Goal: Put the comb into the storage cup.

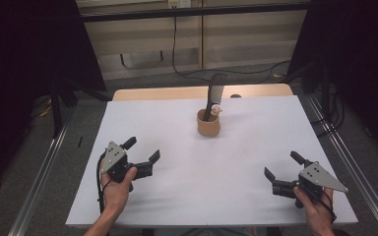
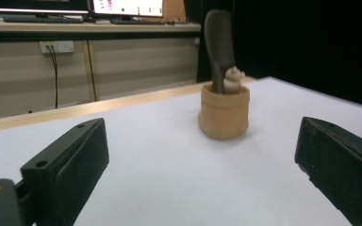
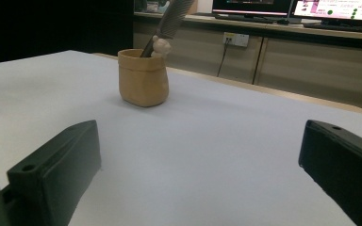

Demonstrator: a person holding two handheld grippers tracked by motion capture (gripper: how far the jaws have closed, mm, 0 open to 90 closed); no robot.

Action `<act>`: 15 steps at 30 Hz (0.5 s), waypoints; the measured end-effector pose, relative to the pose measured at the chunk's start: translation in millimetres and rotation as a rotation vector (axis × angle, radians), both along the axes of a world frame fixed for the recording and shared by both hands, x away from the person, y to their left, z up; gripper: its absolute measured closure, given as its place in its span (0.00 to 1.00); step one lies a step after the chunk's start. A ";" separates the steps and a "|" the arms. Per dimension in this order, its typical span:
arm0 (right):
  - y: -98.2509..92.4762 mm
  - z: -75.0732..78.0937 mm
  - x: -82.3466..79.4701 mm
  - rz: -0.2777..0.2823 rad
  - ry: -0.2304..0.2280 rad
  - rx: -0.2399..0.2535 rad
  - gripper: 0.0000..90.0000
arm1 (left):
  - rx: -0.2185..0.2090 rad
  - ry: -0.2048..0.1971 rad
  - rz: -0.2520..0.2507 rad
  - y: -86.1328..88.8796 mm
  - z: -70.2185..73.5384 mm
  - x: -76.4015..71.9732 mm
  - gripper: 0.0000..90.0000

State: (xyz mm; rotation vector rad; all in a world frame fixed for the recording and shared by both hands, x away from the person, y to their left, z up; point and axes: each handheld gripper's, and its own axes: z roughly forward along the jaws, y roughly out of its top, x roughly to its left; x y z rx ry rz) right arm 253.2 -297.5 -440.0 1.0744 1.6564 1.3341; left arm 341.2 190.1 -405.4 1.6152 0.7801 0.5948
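A tan cup [image 1: 208, 124] [image 2: 224, 113] [image 3: 143, 77] stands upright toward the back middle of the white table [image 1: 177, 147]. A dark slotted spatula [image 1: 213, 96] [image 2: 219, 44] [image 3: 169, 21] leans out of it, beside a small pale figure [image 1: 217, 109] [image 2: 233, 79] [image 3: 161, 46]. My left gripper [image 1: 141, 150] [image 2: 200, 165] rests near the front left, open and empty, pointing toward the cup. At the front right, my right gripper [image 1: 283, 164] [image 3: 198, 165] is open too, with nothing between its jaws. Both are well short of the cup.
A wooden strip [image 1: 167, 93] edges the table's far side. Metal rails [image 1: 44, 167] run along both sides of the table, and dark curtains flank it. A cable [image 1: 174, 44] hangs down the back wall. Monitors [image 3: 339, 9] sit on a far shelf.
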 end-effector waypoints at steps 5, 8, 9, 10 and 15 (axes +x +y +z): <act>0.3 -0.1 0.2 -0.002 0.001 0.000 0.00 | -0.002 -0.005 0.020 11.5 -4.0 -8.1 0.04; 0.1 -0.1 0.2 -0.003 -0.002 -0.002 0.00 | -0.005 -0.001 0.037 18.7 -6.2 -13.1 0.04; 0.2 -0.2 0.2 -0.002 0.000 0.001 0.00 | -0.008 0.002 0.041 20.4 -7.1 -14.8 0.04; 0.3 -0.2 0.2 -0.004 0.003 0.003 0.00 | -0.009 0.006 0.043 22.0 -8.0 -16.4 0.04; 0.7 -0.4 0.3 -0.003 0.001 -0.002 0.00 | -0.010 0.004 0.066 28.1 -11.0 -25.6 0.04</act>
